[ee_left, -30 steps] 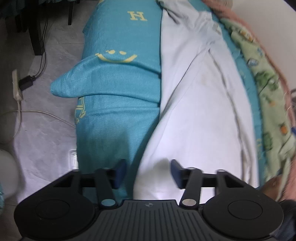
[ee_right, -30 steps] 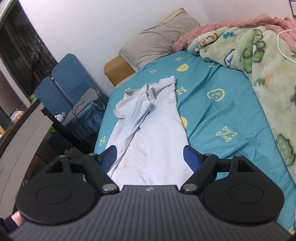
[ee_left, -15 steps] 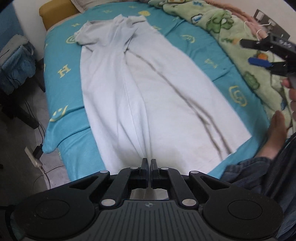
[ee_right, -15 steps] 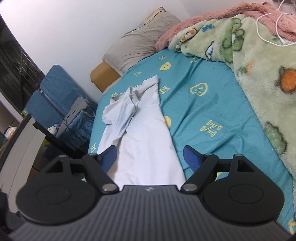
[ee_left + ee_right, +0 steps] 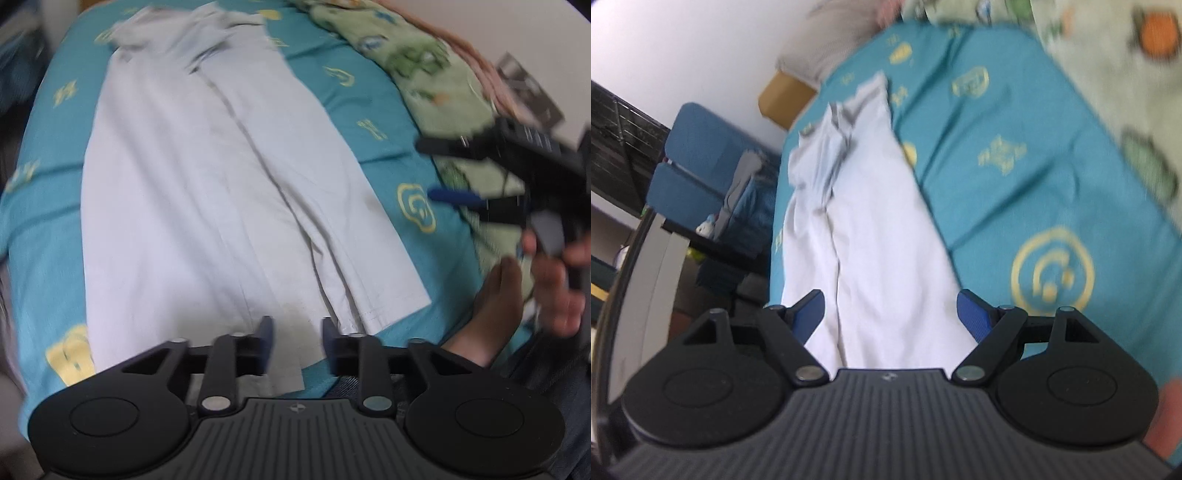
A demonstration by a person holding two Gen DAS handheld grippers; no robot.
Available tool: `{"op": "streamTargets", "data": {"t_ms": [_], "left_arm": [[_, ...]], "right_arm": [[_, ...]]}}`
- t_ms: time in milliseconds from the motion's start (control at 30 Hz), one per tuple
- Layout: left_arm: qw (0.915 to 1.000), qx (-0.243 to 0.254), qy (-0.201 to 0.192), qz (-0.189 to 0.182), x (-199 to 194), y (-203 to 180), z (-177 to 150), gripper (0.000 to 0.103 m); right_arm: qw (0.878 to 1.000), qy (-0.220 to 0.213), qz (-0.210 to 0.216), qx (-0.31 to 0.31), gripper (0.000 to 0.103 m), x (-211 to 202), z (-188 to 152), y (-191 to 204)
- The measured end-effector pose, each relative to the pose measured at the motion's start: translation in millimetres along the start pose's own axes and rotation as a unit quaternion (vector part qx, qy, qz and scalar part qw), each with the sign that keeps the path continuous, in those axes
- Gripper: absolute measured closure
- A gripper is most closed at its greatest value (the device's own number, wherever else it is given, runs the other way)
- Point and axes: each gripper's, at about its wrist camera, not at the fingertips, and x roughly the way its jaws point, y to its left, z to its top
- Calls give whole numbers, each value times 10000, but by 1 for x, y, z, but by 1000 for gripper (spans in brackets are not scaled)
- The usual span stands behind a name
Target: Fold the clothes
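A long white garment (image 5: 221,206) lies flat along a teal bed sheet (image 5: 48,221), its bunched top end far from me. It also shows in the right wrist view (image 5: 879,236). My left gripper (image 5: 297,338) is open and empty just above the garment's near hem. My right gripper (image 5: 890,314) is open wide and empty over the near right part of the garment. In the left wrist view the right gripper (image 5: 476,173) hangs above the bed's right side, jaws apart.
A green patterned blanket (image 5: 436,74) lies along the bed's right side. A bare foot (image 5: 487,314) rests at the near right. A grey pillow (image 5: 827,48) and a blue chair (image 5: 698,162) stand beyond the bed's far left.
My left gripper was shut on the hem half a second ago and is now open. The right gripper has moved closer to the garment.
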Motion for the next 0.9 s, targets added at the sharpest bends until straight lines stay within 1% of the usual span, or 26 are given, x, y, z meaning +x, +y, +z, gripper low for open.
{"op": "streamTargets", "data": {"t_ms": [33, 67, 100, 133, 200, 267, 300, 333, 367, 400, 467, 500, 600, 700, 733, 800, 900], "left_arm": [[9994, -296, -113, -120, -5, 12, -2, 55], [9974, -636, -257, -224, -11, 25, -4, 53], [9933, -1025, -435, -311, -17, 40, -6, 45], [9873, -1411, -612, -397, -24, 54, -7, 35], [9713, -2153, -906, -445, -33, 84, -10, 27], [9559, -2752, -976, -322, -32, 111, -10, 26], [9477, -3028, -979, -253, -30, 124, -11, 25], [9386, -3303, -973, -196, -26, 136, -12, 26], [9316, -3497, -978, -157, -24, 143, -13, 26], [9275, -3599, -1006, -122, -23, 150, -14, 26], [9201, -3775, -1047, -44, -20, 160, -14, 26], [9194, -3798, -1021, 37, -18, 161, -13, 26], [9216, -3758, -922, 310, -11, 159, -11, 26], [9233, -3712, -911, 379, -9, 156, -12, 26], [9243, -3687, -908, 394, -9, 155, -13, 26], [9278, -3609, -852, 410, -8, 151, -14, 30], [9352, -3448, -728, 350, -8, 141, -19, 40]], "right_arm": [[9999, 109, 9, 48, 23, 1, -3, -2], [9998, 203, 16, 87, 23, 2, -7, -3], [9996, 254, 15, 100, 23, 2, -9, -2], [9995, 308, 10, 112, 23, 3, -11, -2], [9990, 430, -60, 122, 23, 6, -13, -2], [9984, 534, -192, 81, 23, 10, -16, -2], [9979, 575, -287, 45, 29, 13, -17, -2], [9973, 610, -414, 17, 30, 15, -19, -3], [9965, 651, -521, 8, 34, 17, -20, -5], [9958, 695, -600, 17, 38, 20, -21, -7], [9947, 752, -697, 4, 38, 23, -22, -8], [9941, 783, -756, -35, 38, 25, -23, -8], [9902, 885, -1061, -186, 38, 34, -27, -7], [9872, 977, -1228, -301, 42, 40, -30, -5], [9871, 1006, -1207, -293, 42, 41, -31, -5], [9879, 1047, -1123, -238, 42, 41, -32, -4], [9901, 1073, -901, -75, 42, 38, -35, -3]]}}
